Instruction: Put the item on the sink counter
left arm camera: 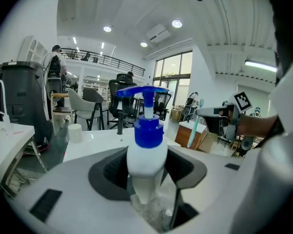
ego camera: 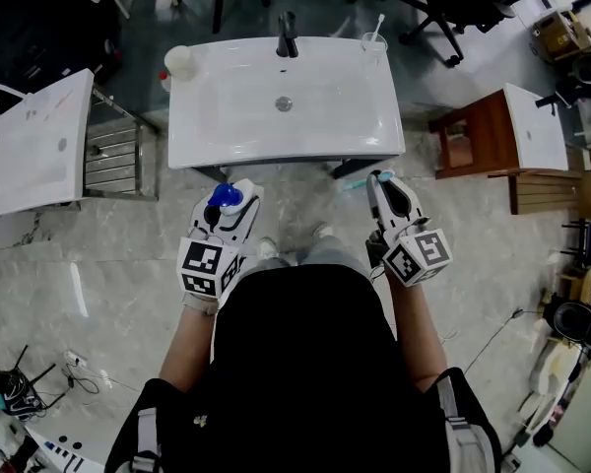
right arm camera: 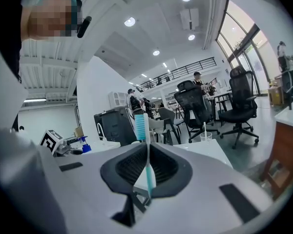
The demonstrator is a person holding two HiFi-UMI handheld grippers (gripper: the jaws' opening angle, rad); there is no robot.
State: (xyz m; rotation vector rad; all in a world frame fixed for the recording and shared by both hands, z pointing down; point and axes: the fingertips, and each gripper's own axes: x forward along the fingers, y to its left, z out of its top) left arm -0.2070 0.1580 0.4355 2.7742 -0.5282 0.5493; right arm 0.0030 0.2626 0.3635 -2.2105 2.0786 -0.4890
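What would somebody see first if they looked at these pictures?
The big white sink counter stands out at the top of the head view, just in front of the person. Below it, the left gripper is clamped on a white pump bottle with a bright blue top. The right gripper pinches a teal toothbrush, held upright with its bristles on top.

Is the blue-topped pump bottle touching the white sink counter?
Apart. The head view shows the pump bottle, clamped in the left gripper, over the floor, short of the sink counter.
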